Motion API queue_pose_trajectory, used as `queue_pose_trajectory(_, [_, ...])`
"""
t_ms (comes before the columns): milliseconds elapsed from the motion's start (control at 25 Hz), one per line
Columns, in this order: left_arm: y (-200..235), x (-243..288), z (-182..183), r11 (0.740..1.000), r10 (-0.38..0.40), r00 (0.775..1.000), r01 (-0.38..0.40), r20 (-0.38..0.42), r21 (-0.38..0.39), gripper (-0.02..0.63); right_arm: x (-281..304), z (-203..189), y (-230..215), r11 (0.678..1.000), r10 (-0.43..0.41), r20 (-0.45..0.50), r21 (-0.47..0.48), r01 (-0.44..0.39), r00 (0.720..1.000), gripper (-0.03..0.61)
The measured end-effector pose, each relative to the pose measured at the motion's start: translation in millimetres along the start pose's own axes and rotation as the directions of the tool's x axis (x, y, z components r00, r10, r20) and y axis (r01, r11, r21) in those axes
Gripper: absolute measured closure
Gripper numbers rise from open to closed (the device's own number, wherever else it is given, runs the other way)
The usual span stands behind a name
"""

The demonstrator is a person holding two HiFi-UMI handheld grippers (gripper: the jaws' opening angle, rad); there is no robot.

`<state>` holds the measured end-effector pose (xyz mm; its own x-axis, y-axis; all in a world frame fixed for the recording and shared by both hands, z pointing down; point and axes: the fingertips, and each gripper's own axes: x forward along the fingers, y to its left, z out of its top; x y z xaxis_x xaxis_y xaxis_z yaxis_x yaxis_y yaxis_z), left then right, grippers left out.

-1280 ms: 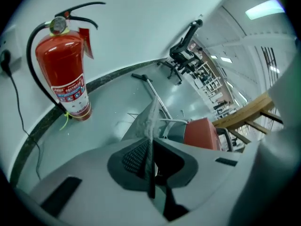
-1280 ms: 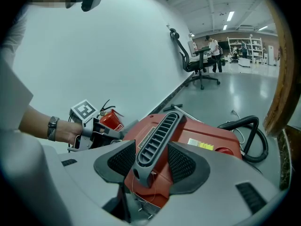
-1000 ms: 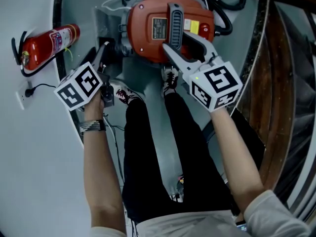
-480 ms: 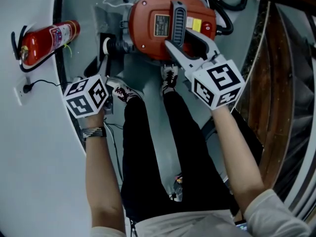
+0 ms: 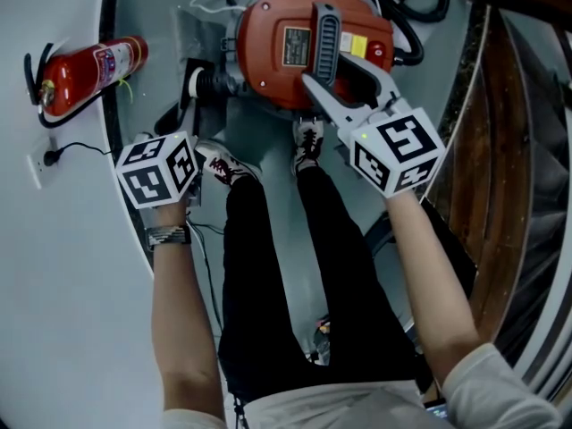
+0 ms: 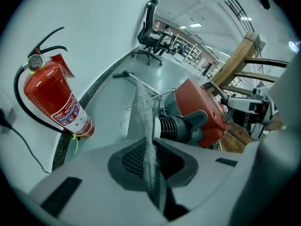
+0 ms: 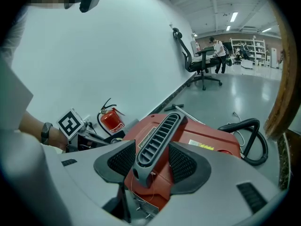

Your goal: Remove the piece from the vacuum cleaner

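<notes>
The red vacuum cleaner [image 5: 308,43] stands on the floor in front of my feet. My right gripper [image 5: 338,77] is shut on its grey ribbed handle [image 7: 157,138], one pad on each side. My left gripper [image 5: 189,114] is to the left of the vacuum, by the black ribbed hose port [image 6: 176,126]. A thin grey felt-like sheet [image 6: 143,121] stands edge-on between the left gripper [image 6: 150,161] jaws. They are closing, and the pads press on it.
A red fire extinguisher [image 5: 85,74] leans at the wall on the left, with a socket and cable [image 5: 45,159] below it. A black hose [image 5: 420,7] coils behind the vacuum. Wooden beams [image 5: 500,150] run along the right. My shoes [image 5: 308,141] are close to the vacuum.
The left gripper has drawn back from the vacuum's side toward me and turned, leaving the black hose port in sight. The right gripper has stayed on the handle.
</notes>
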<state>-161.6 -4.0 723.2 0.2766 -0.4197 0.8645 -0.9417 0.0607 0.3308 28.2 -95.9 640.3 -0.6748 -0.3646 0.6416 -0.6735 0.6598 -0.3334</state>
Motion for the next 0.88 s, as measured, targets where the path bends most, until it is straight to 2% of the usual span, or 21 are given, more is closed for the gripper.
queue_pose_trajectory(280, [2.0, -0.5, -0.4, 1.0, 0.026, 0.999, -0.026, -0.031, 0.002, 0.581, 0.8, 0.6, 1.1, 1.0, 0.009, -0.005, -0.021, -0.009, 1.0, 0.357])
queue_pose_trajectory(560, [2.1, -1.5, -1.9, 0.999, -0.009, 1.0, 0.008, -0.022, -0.048, 0.581, -0.1, 0.7, 0.8, 1.0, 0.011, -0.004, -0.029, -0.011, 1.0, 0.356])
queue_pose_trajectory(880, [3.6, -3.5, 0.5, 0.999, 0.024, 0.998, -0.022, -0.05, 0.029, 0.581, 0.5, 1.4, 1.4, 0.999, 0.014, -0.006, -0.034, -0.014, 1.0, 0.356])
